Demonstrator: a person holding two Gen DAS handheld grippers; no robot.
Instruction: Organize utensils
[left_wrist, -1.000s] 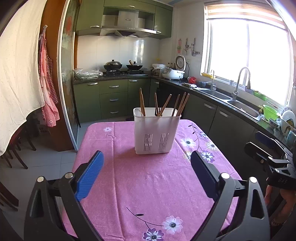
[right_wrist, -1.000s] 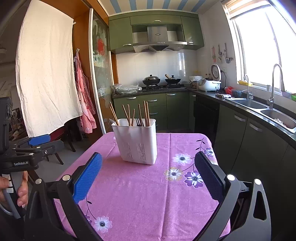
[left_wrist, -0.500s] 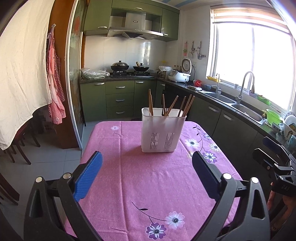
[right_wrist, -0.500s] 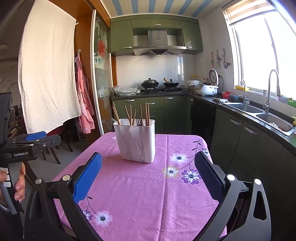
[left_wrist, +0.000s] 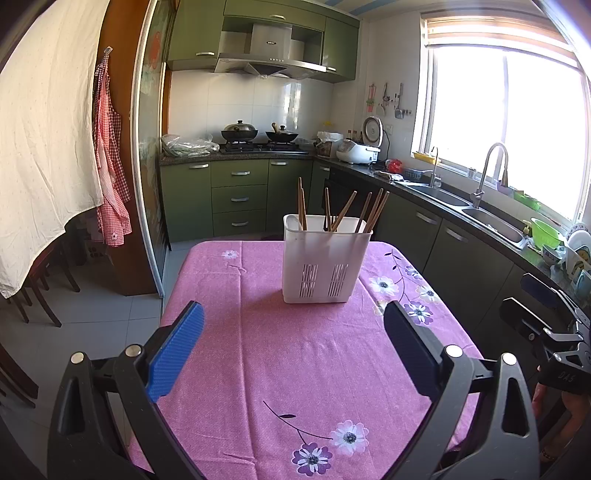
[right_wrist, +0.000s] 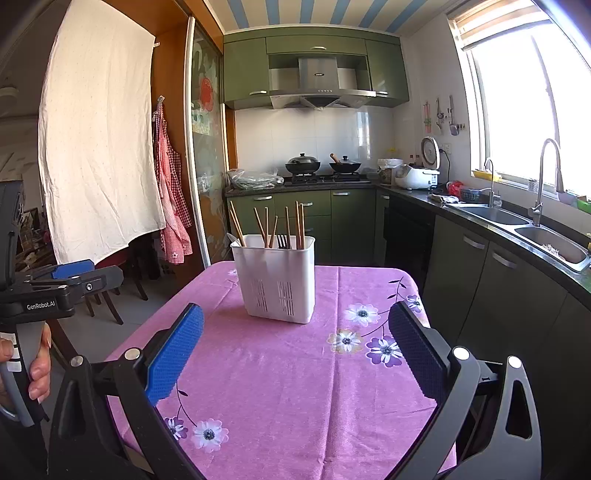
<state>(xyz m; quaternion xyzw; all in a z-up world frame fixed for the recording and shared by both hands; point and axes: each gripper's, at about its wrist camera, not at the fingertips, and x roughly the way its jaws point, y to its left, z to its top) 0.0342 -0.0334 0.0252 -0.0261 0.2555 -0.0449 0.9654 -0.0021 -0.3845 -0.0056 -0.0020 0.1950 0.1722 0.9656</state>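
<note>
A white slotted utensil holder (left_wrist: 327, 258) stands upright on the pink flowered tablecloth (left_wrist: 295, 354); it also shows in the right wrist view (right_wrist: 277, 278). Several wooden chopsticks (left_wrist: 343, 212) stick out of it, and a dark fork (right_wrist: 282, 240) shows among the chopsticks (right_wrist: 266, 225). My left gripper (left_wrist: 293, 341) is open and empty, held back from the holder above the near part of the table. My right gripper (right_wrist: 295, 345) is open and empty, also short of the holder. Each gripper shows at the edge of the other's view, the left one (right_wrist: 70, 278) and the right one (left_wrist: 543, 314).
The table (right_wrist: 369, 369) stands in a green kitchen. A counter with a sink and tap (left_wrist: 487, 173) runs along the right. A stove with pans (left_wrist: 258, 138) is at the back. A white cloth (left_wrist: 40, 147) and a red apron (left_wrist: 110, 184) hang at the left by chairs.
Both grippers have drawn back and tilted up a little, so the holder sits farther away and lower in the views. Nothing was taken hold of or let go.
</note>
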